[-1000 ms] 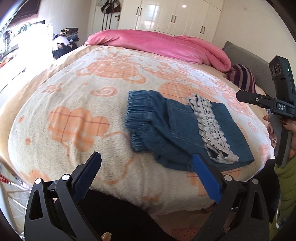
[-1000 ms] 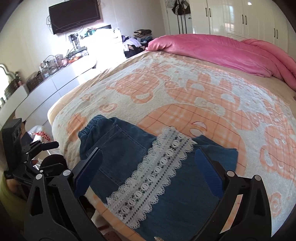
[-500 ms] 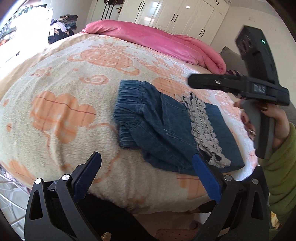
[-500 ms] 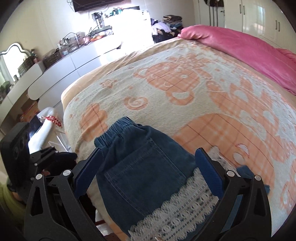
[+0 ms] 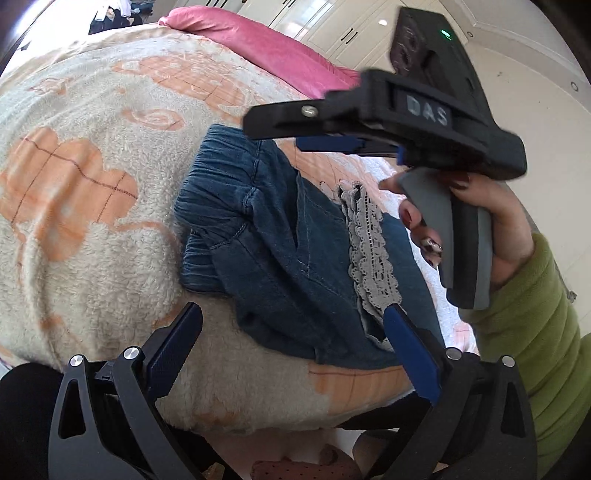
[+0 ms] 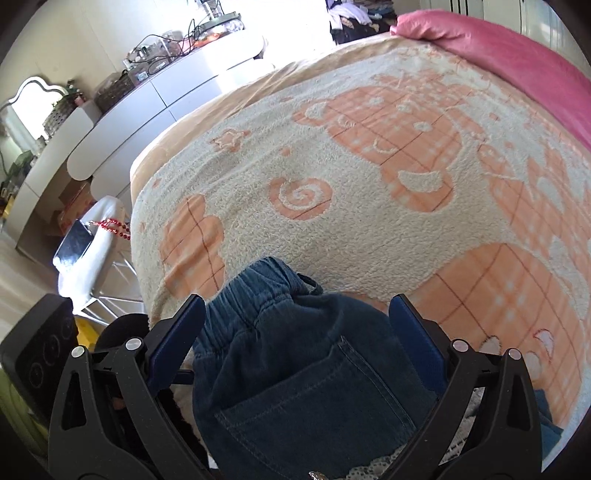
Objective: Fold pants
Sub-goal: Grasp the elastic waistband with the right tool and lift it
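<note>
Right wrist: right claw spread, now closer over pants waistband; left claw spread.

Folded blue denim pants (grey lace band across) flat on bed blanket.

Cream fleece blanket with orange checked shapes, spread over the bed. Rumpled pink duvet across the far end of the bed, also in the left wrist view. White wardrobe doors with dark handles behind the duvet. Long white bench along the wall left of the bed, cluttered with cables and small items too small to tell apart. Curvy-framed mirror at the near end of that bench. Heap of clothes by the far corner. Low white stand beside the bed, carrying a dark flat device and a red bead string.
</note>
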Demonstrator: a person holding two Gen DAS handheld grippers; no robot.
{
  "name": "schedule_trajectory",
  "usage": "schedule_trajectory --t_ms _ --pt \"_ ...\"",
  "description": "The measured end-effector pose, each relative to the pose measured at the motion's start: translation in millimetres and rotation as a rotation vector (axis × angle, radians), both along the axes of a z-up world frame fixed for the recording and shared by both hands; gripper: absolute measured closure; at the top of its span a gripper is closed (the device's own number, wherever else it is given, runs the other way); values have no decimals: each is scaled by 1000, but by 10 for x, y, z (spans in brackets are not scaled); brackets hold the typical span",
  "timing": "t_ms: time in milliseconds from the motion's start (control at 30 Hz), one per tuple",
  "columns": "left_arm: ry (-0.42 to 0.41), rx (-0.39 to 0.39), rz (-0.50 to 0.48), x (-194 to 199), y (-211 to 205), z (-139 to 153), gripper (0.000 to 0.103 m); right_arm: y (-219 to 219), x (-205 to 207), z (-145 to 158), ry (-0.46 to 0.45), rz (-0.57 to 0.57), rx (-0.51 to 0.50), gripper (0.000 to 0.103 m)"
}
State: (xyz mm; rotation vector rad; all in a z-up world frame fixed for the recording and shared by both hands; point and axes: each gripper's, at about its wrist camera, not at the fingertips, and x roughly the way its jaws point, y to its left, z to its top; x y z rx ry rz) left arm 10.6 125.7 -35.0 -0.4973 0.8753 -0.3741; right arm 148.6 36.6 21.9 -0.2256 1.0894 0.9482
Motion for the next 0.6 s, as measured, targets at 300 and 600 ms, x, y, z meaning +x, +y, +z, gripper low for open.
schedule_trajectory --t_ms 300,600 --pt "2 -40 12 157 -53 -114 6 260 58 -161 17 81 -67 9" --pt "-13 -74 23 174 -82 -132 7 379 14 -369 81 170 -60 44"
